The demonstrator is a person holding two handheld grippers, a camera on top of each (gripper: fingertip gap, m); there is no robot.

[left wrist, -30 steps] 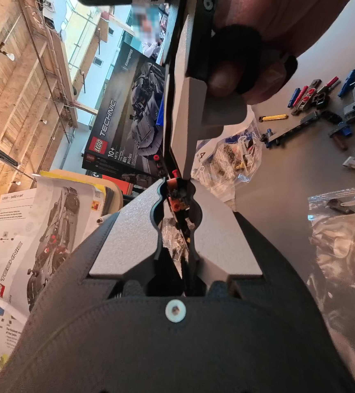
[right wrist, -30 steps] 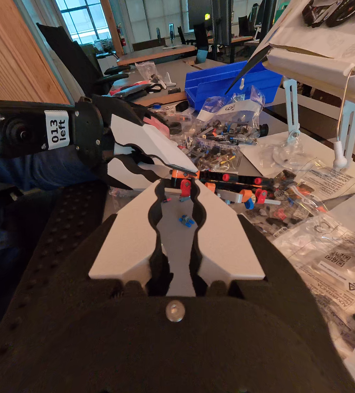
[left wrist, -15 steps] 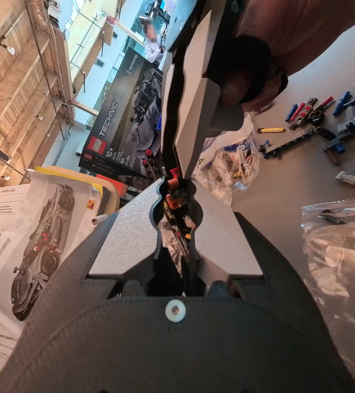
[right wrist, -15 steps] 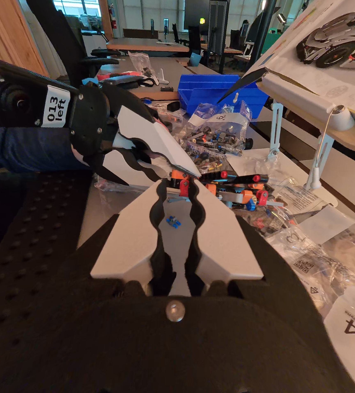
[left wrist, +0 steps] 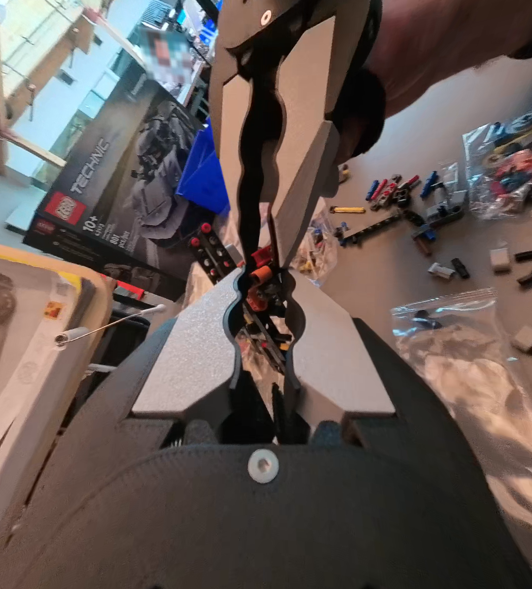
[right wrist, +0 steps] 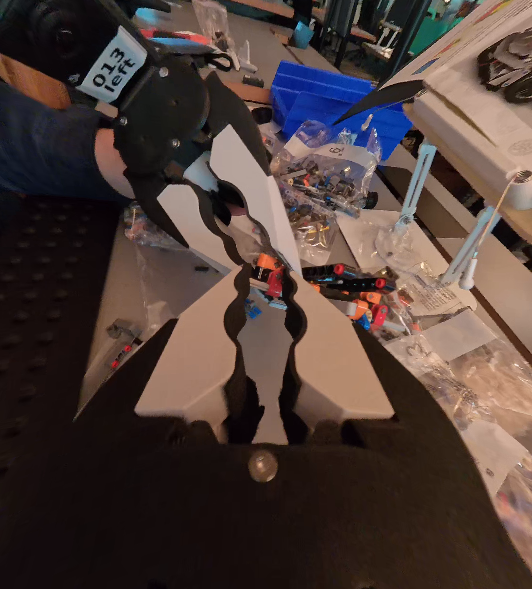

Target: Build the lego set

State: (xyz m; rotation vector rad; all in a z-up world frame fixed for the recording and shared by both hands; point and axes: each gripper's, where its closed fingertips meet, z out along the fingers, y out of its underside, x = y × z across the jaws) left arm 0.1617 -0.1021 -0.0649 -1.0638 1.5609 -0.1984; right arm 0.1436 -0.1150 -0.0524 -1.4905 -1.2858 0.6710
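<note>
Both claws meet tip to tip above the desk (right wrist: 169, 306): left claw (left wrist: 263, 280) and right claw (right wrist: 266, 277) each clench the orange-and-red lego assembly (right wrist: 269, 271); only the left view shows the set's box (left wrist: 111, 197)

Blue bin (right wrist: 328, 95) — beyond bags; black chair (right wrist: 35, 287) — left.

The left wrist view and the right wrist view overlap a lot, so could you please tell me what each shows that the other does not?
Only the left wrist view shows the dark set box and loose pieces spread on the grey table. Only the right wrist view shows the left gripper's labelled body and a white stand. Both show the left gripper, the right gripper, the orange-and-red assembly pinched between them, and the blue bin.
</note>
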